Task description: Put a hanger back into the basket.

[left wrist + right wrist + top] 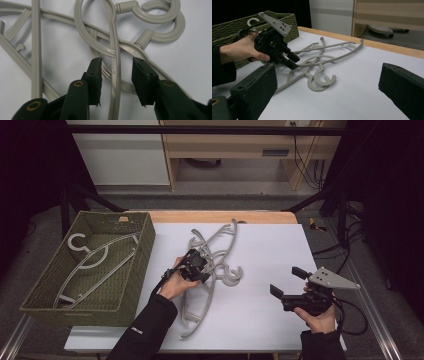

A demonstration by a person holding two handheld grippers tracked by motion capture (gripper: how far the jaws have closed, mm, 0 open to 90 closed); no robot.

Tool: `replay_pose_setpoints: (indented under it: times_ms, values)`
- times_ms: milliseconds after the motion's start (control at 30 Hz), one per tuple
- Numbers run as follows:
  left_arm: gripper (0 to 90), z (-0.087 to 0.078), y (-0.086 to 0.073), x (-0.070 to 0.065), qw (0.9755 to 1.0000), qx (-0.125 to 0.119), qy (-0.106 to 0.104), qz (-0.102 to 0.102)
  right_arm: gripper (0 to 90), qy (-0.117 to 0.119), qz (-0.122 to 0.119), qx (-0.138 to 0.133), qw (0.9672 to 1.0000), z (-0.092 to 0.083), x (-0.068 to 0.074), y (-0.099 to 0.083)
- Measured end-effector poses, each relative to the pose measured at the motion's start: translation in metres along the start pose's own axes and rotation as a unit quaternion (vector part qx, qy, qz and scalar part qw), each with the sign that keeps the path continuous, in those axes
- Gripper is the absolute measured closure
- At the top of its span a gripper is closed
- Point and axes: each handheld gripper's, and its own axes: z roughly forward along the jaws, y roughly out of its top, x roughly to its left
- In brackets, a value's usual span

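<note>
Left gripper jaws straddling (not pinching) hanger | right gripper agape

Woven green basket at table's left edge, one grey hanger lying inside; white table sheet; wooden cabinet on far floor.

Smooth grey plastic hangers, woven basket — rough, matt white tabletop
</note>
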Motion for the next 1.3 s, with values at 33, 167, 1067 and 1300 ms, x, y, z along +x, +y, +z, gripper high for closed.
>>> replay_pose_setpoints:
  times_ms: [33,167,1067,1300]
  values:
    - [64.2,0.002,0.0,-0.001,1.0,0.0,0.001,0.0,2.3,0.0,0.001,0.0,1.0,0.0,0.0,0.0]
    - [67.4,0.006,0.0,-0.005,0.9998,0.011,0.012,0.009,2.3,0.0,0.0,0.0,1.0,0.0,0.0,0.0]
    - [81.3,-0.012,-0.004,-0.008,0.9997,0.024,-0.011,-0.002,2.3,-0.001,0.001,0.0,1.0,0.0,0.0,-0.001]
    - [81.1,-0.013,-0.011,-0.009,0.999,0.043,-0.013,0.007,2.4,0.001,-0.001,0.002,1.0,0.0,0.0,-0.001]
